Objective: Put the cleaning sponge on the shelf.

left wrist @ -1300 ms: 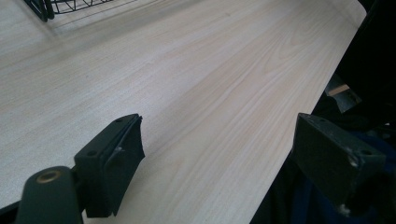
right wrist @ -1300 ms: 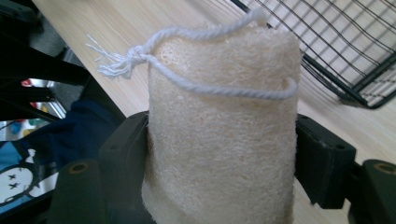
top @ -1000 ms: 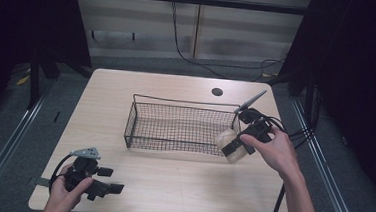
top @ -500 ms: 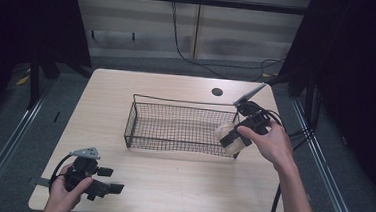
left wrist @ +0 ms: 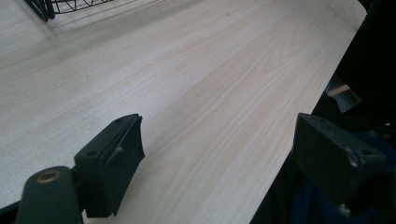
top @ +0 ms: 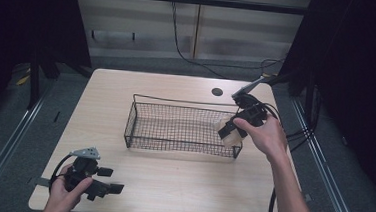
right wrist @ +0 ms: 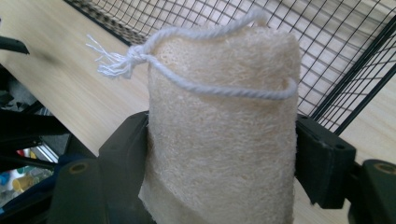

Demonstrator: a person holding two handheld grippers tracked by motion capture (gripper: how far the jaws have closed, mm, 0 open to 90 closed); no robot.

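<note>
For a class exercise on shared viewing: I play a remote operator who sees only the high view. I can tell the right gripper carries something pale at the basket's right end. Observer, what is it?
Observer: The right gripper view shows a beige loofah sponge with a fibrous surface, clamped between the right gripper jaws.
Operator: Anything attached to it?
Observer: A white string loop runs across its top, knotted with a frayed end at one side.
Operator: And the left gripper, open or shut? It looks small from above.
Observer: The left gripper view shows the left gripper with its jaws wide apart over bare table, nothing between them.
Operator: What lies ahead of it?
Observer: A corner of the wire basket, at that view's top left.
</note>
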